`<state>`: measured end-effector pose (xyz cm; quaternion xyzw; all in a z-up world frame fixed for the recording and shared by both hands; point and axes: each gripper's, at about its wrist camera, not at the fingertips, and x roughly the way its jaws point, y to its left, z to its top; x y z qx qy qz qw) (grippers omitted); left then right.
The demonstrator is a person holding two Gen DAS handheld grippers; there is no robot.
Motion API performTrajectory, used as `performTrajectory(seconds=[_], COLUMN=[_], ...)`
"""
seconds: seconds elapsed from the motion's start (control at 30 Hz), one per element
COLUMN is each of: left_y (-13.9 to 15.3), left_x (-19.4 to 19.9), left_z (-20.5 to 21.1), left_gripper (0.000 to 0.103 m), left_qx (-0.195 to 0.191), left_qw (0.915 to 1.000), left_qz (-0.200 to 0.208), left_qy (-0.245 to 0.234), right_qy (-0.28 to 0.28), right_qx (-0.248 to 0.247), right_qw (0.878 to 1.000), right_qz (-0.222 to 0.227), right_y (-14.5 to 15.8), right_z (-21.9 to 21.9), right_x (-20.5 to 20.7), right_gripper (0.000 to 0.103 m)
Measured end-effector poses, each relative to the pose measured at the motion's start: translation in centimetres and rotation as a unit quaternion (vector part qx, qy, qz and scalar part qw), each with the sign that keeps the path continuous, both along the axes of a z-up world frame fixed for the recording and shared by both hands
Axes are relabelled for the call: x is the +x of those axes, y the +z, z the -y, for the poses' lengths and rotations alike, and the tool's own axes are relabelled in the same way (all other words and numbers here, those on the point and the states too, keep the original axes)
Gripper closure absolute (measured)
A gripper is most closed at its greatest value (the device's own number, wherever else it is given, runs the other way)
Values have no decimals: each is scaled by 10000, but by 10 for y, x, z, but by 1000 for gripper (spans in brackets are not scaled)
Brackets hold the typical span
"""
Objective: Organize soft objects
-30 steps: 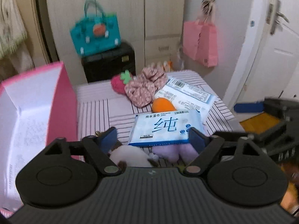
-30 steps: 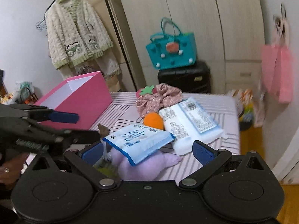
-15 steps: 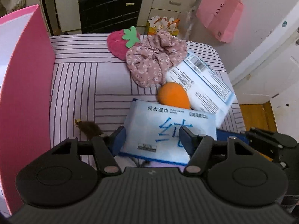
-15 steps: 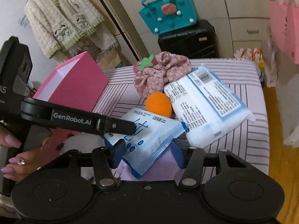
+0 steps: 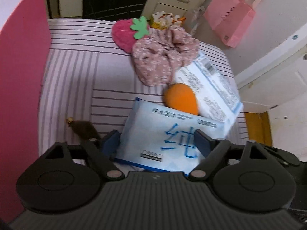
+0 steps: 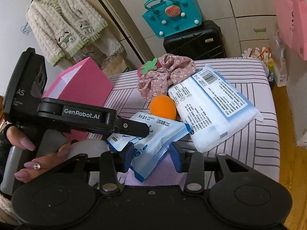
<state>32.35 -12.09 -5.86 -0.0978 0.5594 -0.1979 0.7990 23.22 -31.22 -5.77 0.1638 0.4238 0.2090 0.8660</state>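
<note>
While its jaws are opening, the left gripper (image 5: 157, 143) straddles the wet-wipe pack (image 5: 165, 136) at the near edge of the striped tabletop (image 5: 76, 72), pads apparently clear. From the right wrist, the right gripper (image 6: 152, 158) is closing around the pack's near corner, above a purple plush (image 6: 165, 174).

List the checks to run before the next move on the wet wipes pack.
1. Wet wipes pack sits between the right claw's fingers, jaws closing: ok.
2. Right pads pressing firmly on the pack: cannot tell.
3. Left claw, jaws opening, straddles the same pack; clear of it: cannot tell.
4. Pack free of neighbours: not ok, the orange plush touches its far edge.
5. Pink box top open: ok.
</note>
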Motion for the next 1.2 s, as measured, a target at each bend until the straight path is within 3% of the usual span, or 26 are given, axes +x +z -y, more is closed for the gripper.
performTrajectory(seconds=[0.07,0.13,0.27,0.47,0.6,0.77,0.97,1.2], left_y=[3,9,23,51,74,101,130,157], left_x=[-2,-4,-17,-48,-65,-93,-119,-138], left_z=[-2,-4,-7,-10,-20,-37,-73,-123], left_gripper=[45,56,63,64,64,64,64,64], left_qx=[-16,45,-5,104,96,215,145,234], left_qw=[10000,9998,9990,9939,9905,9820,9753,9675], left_qz=[14,185,422,1056,1272,1747,2057,2446], left_qy=[35,50,-120,-288,-508,-685,-790,-602], right_qy=[-14,-42,-98,-81,41,362,751,1190], right_qx=[-32,-124,-371,-508,-663,-721,-931,-1200], right_qw=[10000,9999,9990,9980,9966,9959,9912,9796], right_qz=[32,92,228,376,497,410,562,1086], right_y=[1,4,11,30,51,77,109,142], right_z=[-1,-2,-5,-10,-19,-36,-70,-121], right_x=[0,-1,-1,-9,-20,-33,-49,-52], right_gripper=[63,68,70,66,63,60,51,45])
